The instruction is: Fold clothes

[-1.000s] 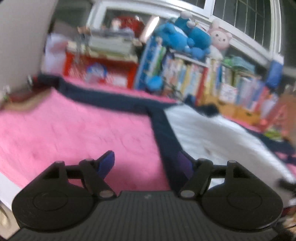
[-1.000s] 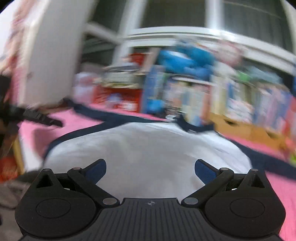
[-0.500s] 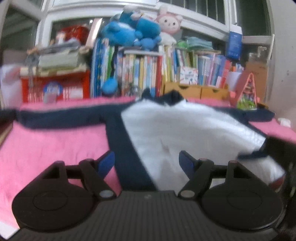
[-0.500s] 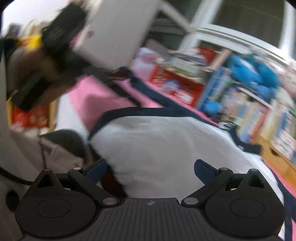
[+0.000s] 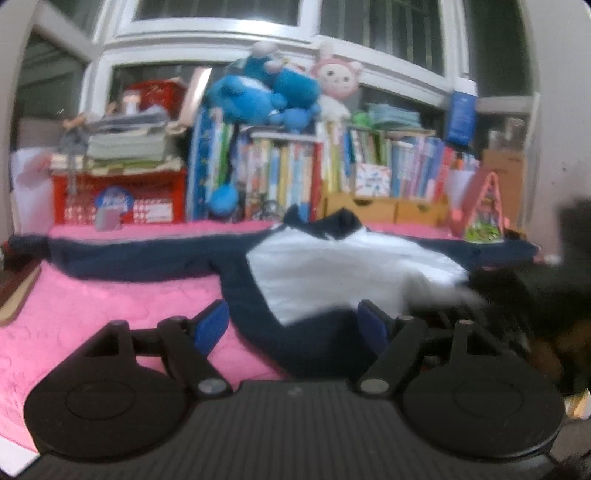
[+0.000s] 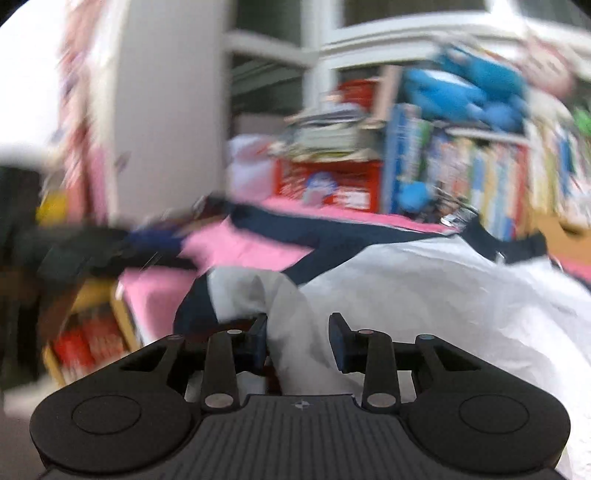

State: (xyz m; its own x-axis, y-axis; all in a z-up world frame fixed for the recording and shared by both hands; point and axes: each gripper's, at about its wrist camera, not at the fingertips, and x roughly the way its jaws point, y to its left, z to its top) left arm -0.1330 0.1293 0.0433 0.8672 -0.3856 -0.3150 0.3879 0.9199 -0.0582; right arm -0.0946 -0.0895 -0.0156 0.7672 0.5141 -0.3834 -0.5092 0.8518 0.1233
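Right gripper (image 6: 297,338) pinches a white fold of the jacket (image 6: 424,295); left gripper (image 5: 293,326) gapes wide.

A home bedroom or child's room: a pink quilted bedspread (image 5: 110,295) with crowded bookshelves (image 5: 332,166) along its far edge, blue and pink plush toys (image 5: 266,92) on top, and a window (image 5: 332,22) behind.

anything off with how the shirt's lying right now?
Mostly flat: the navy-and-white shirt lies spread on the pink cover, sleeves out. The odd spot is its near hem, bunched into a raised white fold between the right gripper fingers. The left gripper is open, holding nothing.
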